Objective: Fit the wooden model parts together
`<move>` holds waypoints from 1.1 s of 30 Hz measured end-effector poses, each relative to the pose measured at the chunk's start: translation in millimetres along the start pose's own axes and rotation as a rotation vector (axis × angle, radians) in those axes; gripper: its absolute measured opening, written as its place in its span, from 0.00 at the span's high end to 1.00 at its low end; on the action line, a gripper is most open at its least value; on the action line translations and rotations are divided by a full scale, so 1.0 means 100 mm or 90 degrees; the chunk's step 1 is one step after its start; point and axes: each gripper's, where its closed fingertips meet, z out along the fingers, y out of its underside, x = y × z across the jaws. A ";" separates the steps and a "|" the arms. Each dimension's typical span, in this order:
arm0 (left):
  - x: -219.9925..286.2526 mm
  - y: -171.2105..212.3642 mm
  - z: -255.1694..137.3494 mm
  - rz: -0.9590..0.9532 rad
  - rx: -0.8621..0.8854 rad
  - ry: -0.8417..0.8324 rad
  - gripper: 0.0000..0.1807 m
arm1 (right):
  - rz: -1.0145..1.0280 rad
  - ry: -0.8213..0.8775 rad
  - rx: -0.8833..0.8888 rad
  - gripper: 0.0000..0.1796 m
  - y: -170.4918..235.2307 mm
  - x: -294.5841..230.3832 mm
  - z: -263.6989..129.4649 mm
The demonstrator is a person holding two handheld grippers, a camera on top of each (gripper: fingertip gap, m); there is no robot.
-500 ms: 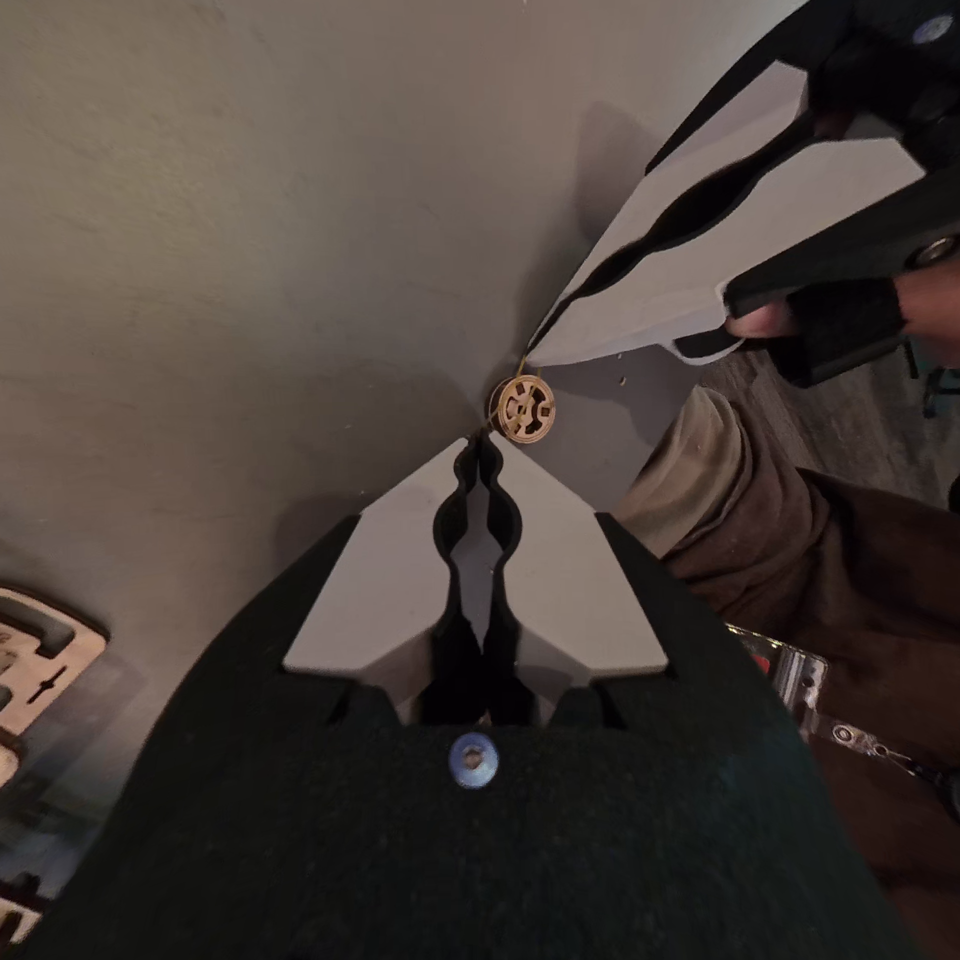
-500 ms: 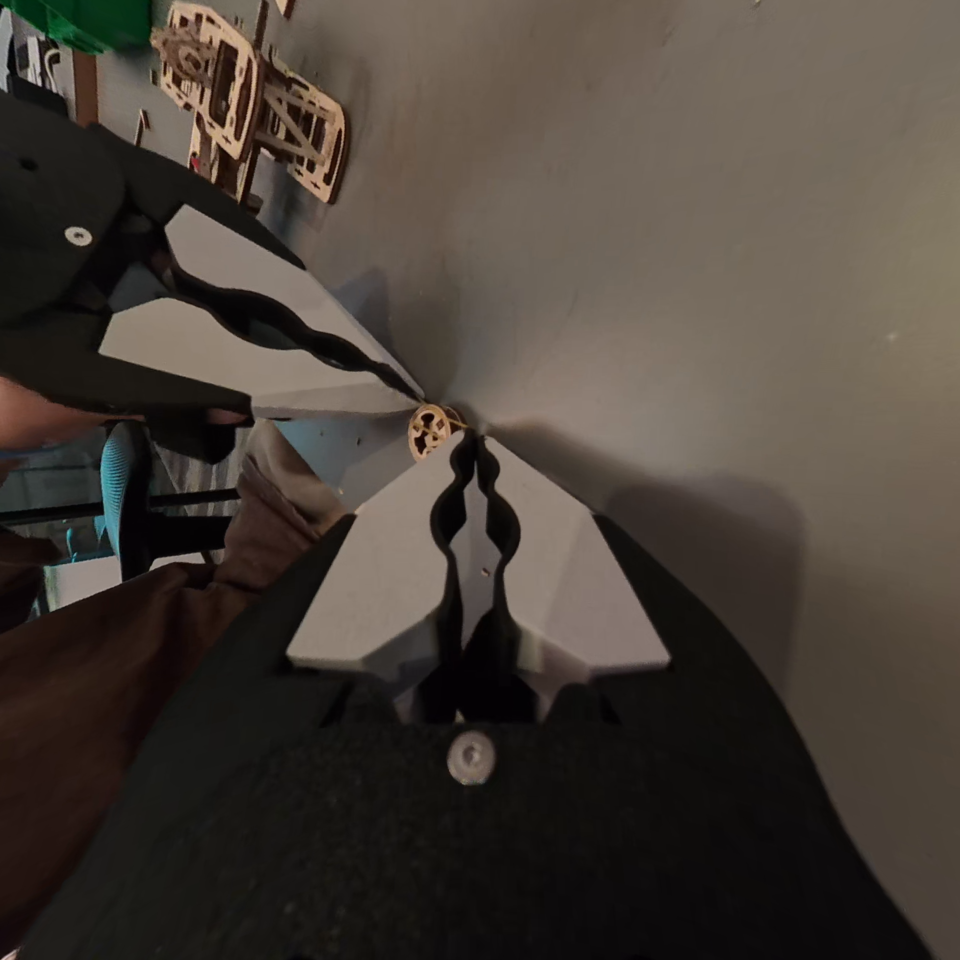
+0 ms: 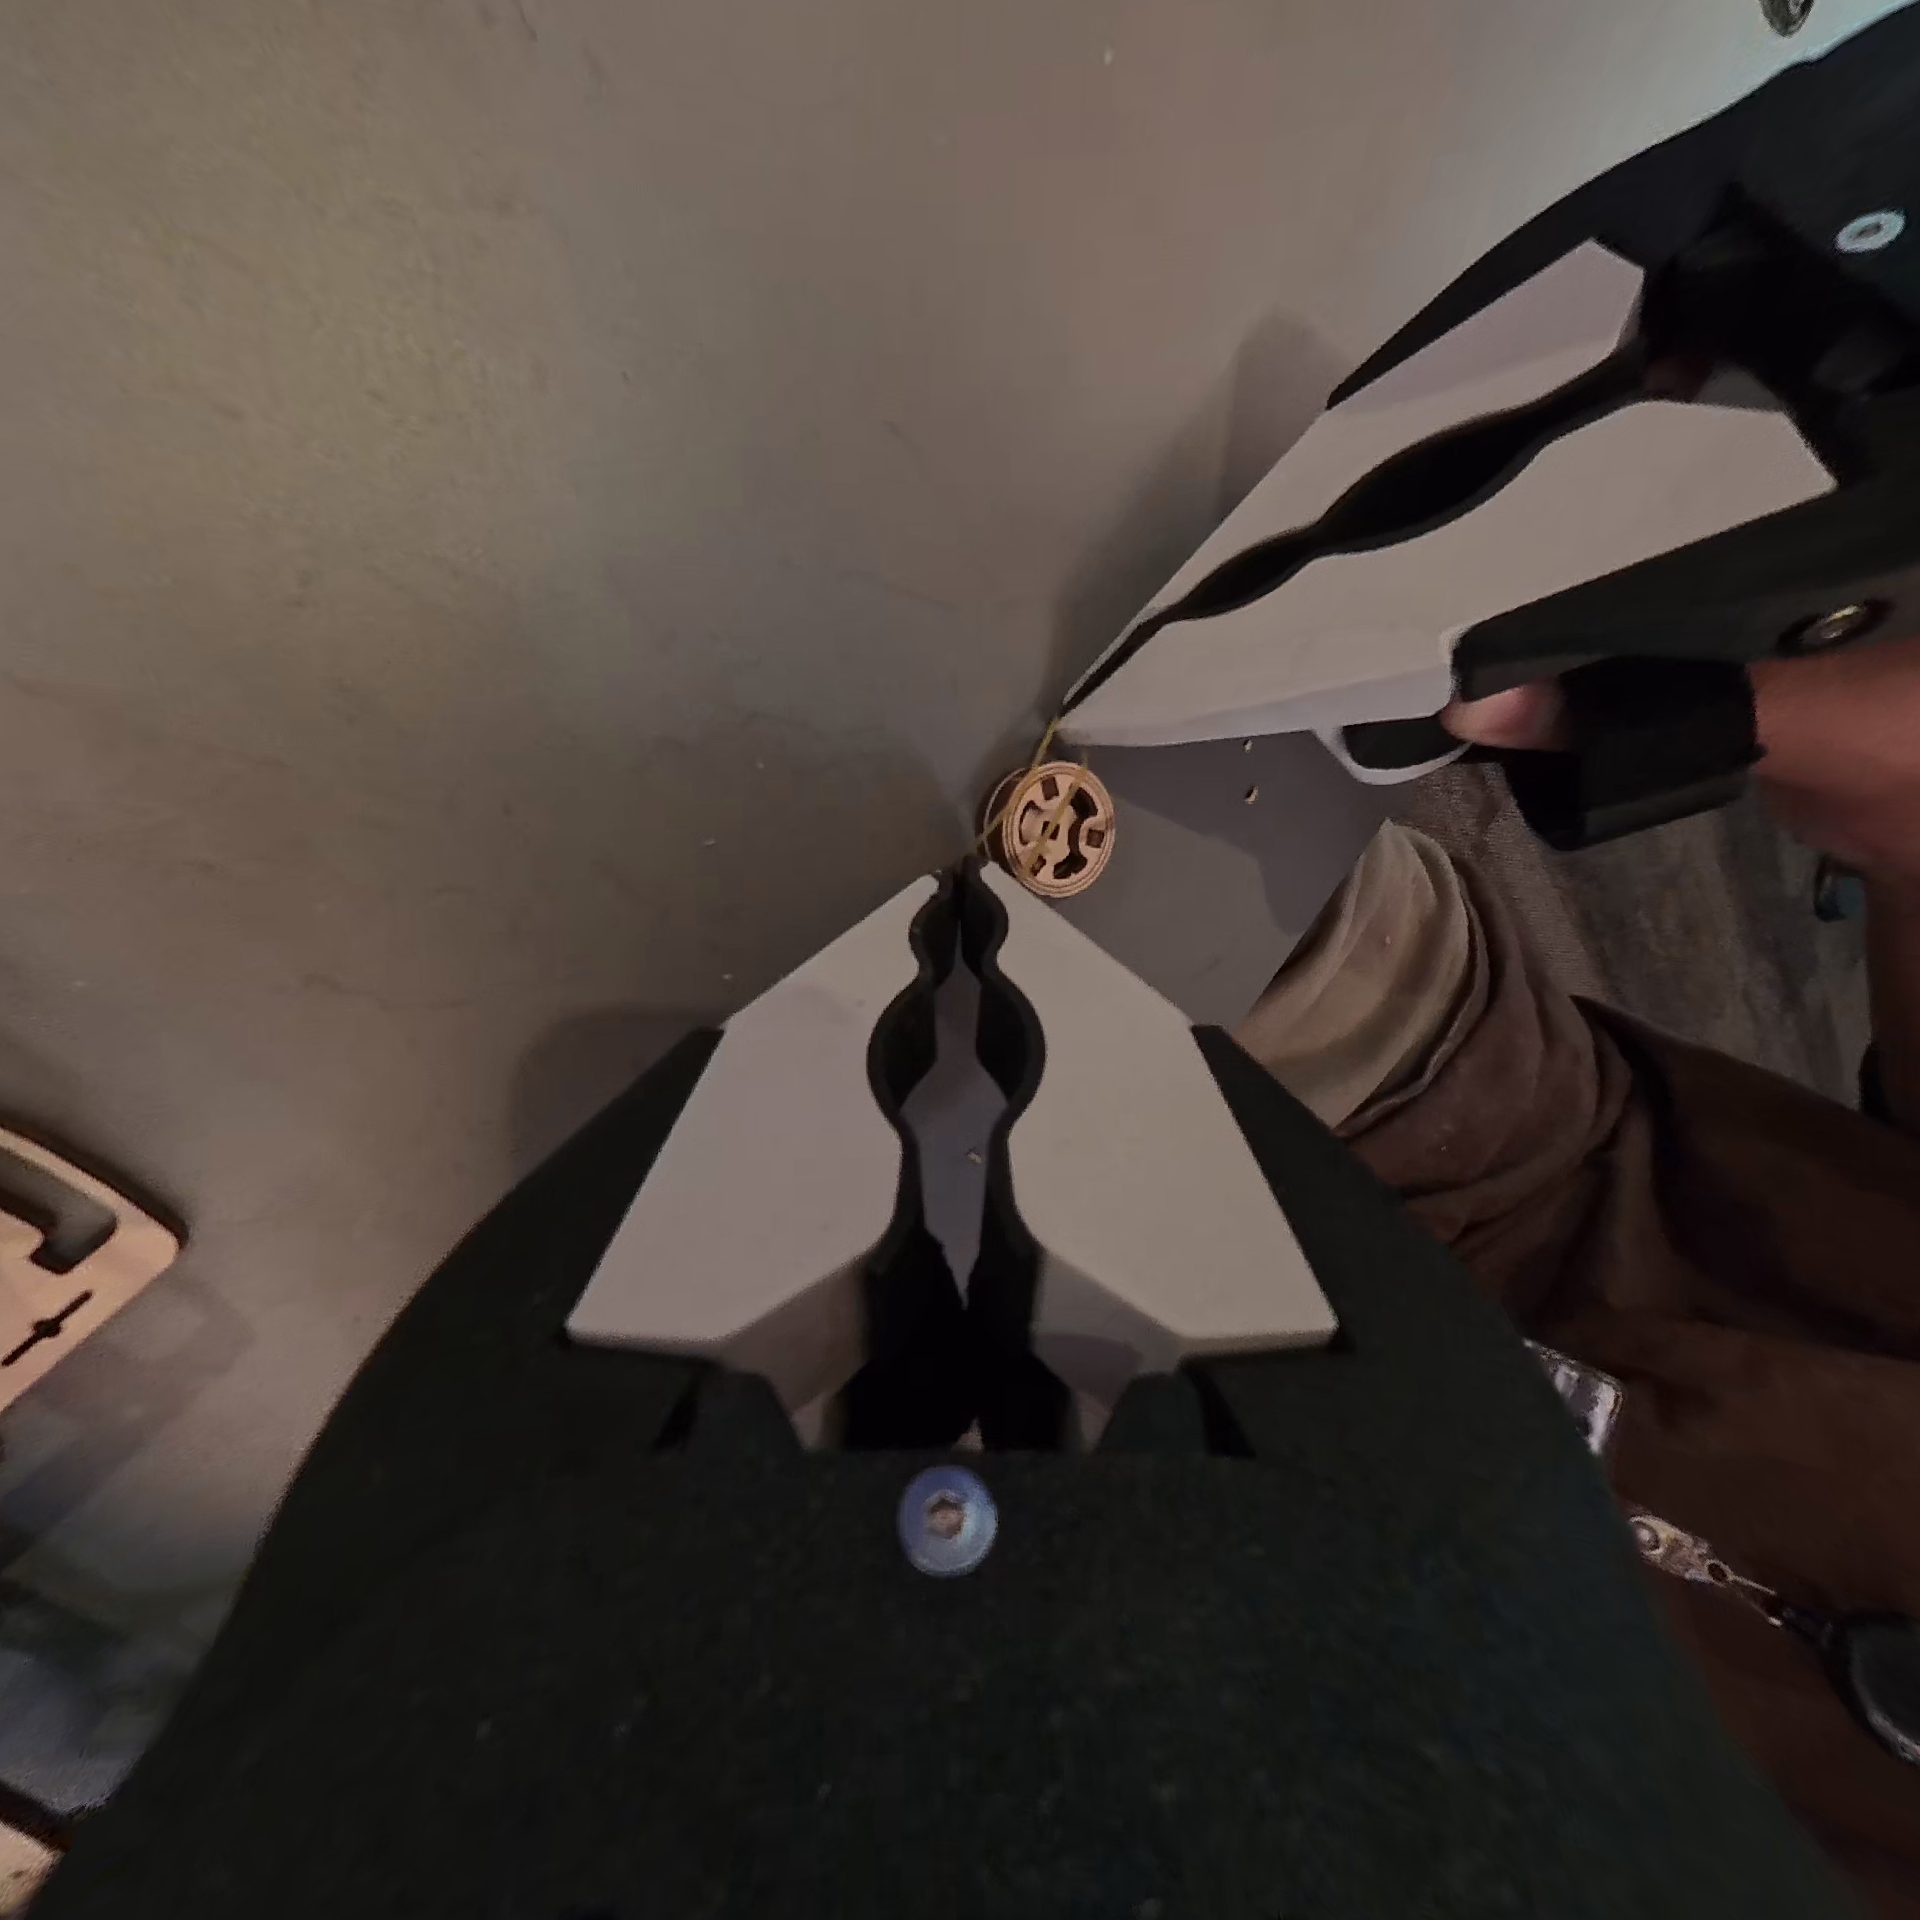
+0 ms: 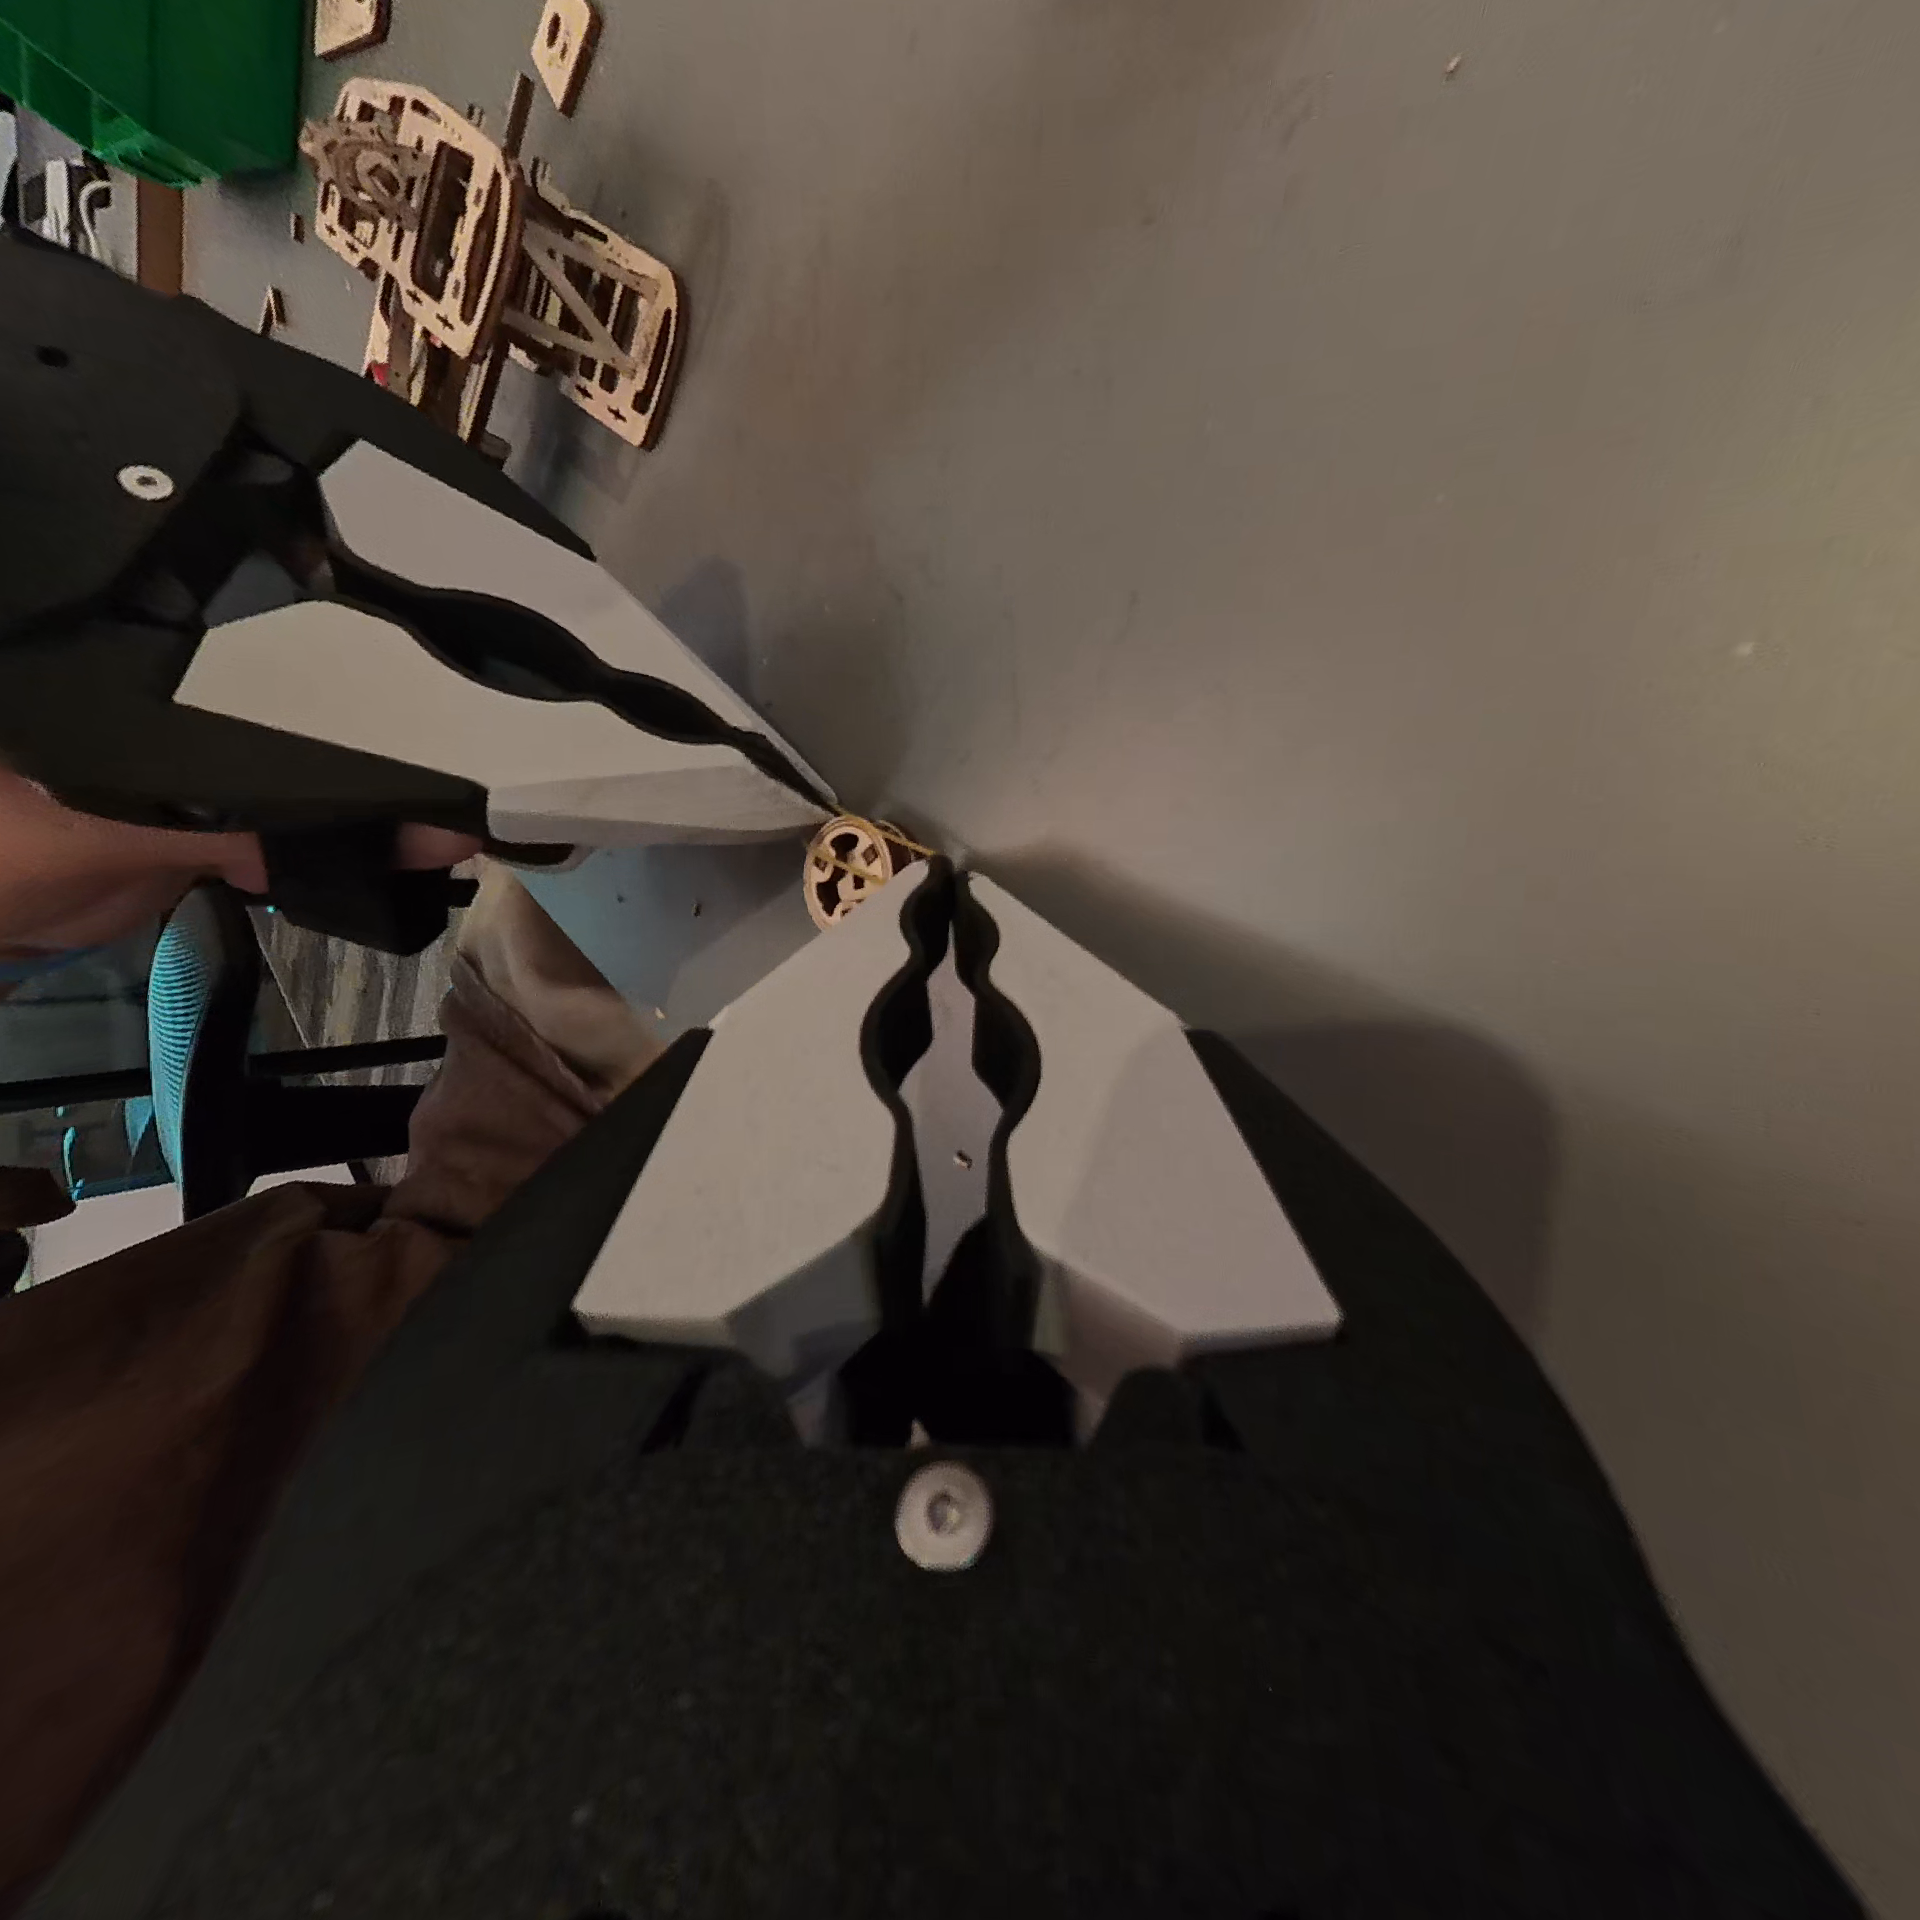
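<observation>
While both my grippers' jaws pinch a thin yellow band [image 3: 1047, 744] across the wooden wheel [image 3: 1051, 828], only my right view shows the far-left wooden model [image 4: 499, 249].

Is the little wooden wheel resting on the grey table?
Cannot tell. In the left wrist view the wooden wheel hangs on a thin yellow band between both grippers' tips, hiding any contact with the table.

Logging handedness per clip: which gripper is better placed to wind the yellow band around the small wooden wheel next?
Right, narrowly. The right gripper and left gripper are both shut on the yellow band beside the wooden wheel. The right's end crosses the wheel's face, so it could wind while left anchors.
</observation>
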 end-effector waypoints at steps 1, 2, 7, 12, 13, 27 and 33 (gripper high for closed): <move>0.00 0.00 0.00 -0.010 0.001 0.004 1.00 | 0.000 0.002 0.003 1.00 0.00 0.00 0.00; 0.00 0.00 0.00 -0.019 0.001 0.011 1.00 | 0.000 0.003 0.005 1.00 -0.01 0.00 0.00; 0.03 0.02 0.00 -0.108 -0.008 0.086 1.00 | -0.002 0.007 0.012 1.00 -0.01 0.00 0.00; 0.03 0.00 0.00 -0.107 -0.025 0.071 1.00 | 0.001 -0.002 0.022 1.00 -0.01 0.01 0.00; 0.02 0.00 0.00 -0.114 -0.028 0.076 1.00 | 0.001 -0.003 0.023 1.00 -0.01 0.01 0.00; 0.12 0.13 0.01 -0.078 -0.012 0.048 1.00 | -0.070 0.032 0.060 1.00 0.17 -0.09 -0.01; 0.27 0.34 0.01 -0.076 -0.009 0.081 1.00 | -0.066 0.035 0.047 1.00 0.41 -0.20 -0.05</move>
